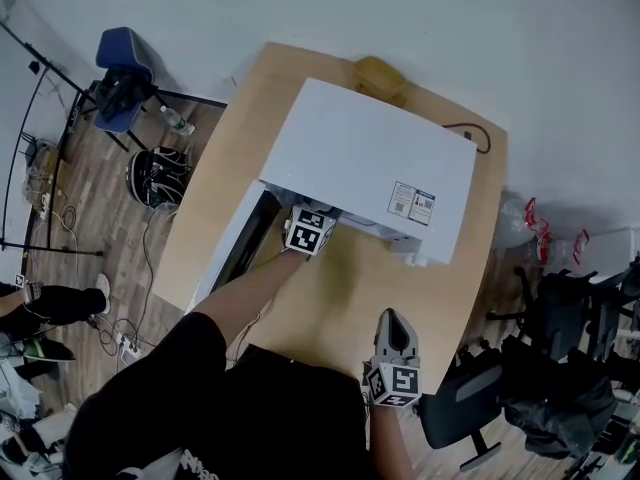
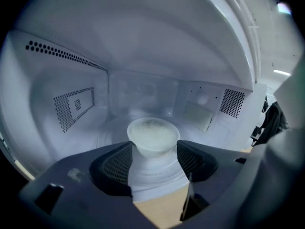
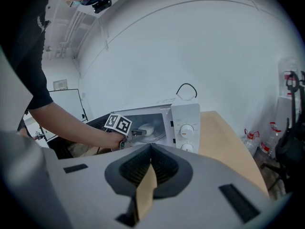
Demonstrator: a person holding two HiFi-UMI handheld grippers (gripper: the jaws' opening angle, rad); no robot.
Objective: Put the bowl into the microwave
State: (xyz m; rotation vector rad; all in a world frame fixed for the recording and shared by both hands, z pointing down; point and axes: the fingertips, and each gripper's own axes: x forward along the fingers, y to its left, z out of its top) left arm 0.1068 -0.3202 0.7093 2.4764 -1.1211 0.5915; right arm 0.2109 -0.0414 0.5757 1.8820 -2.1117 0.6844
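The white microwave (image 1: 370,158) stands on the wooden table (image 1: 350,298), its door (image 1: 232,250) swung open to the left. A white bowl (image 2: 153,135) sits low inside the cavity on the turntable, and my left gripper (image 2: 153,150) is shut on its lower sides. From the head view only that gripper's marker cube (image 1: 308,230) shows at the opening; the jaws are hidden under the microwave's top. In the right gripper view the bowl (image 3: 147,129) shows inside the cavity. My right gripper (image 1: 395,320) hangs shut and empty over the table's near right edge.
A yellowish object (image 1: 378,76) and a black cable (image 1: 480,138) lie behind the microwave. A dark office chair (image 1: 462,408) stands by the table's near right corner. A blue chair (image 1: 120,78) and a backpack (image 1: 155,176) are on the floor at left.
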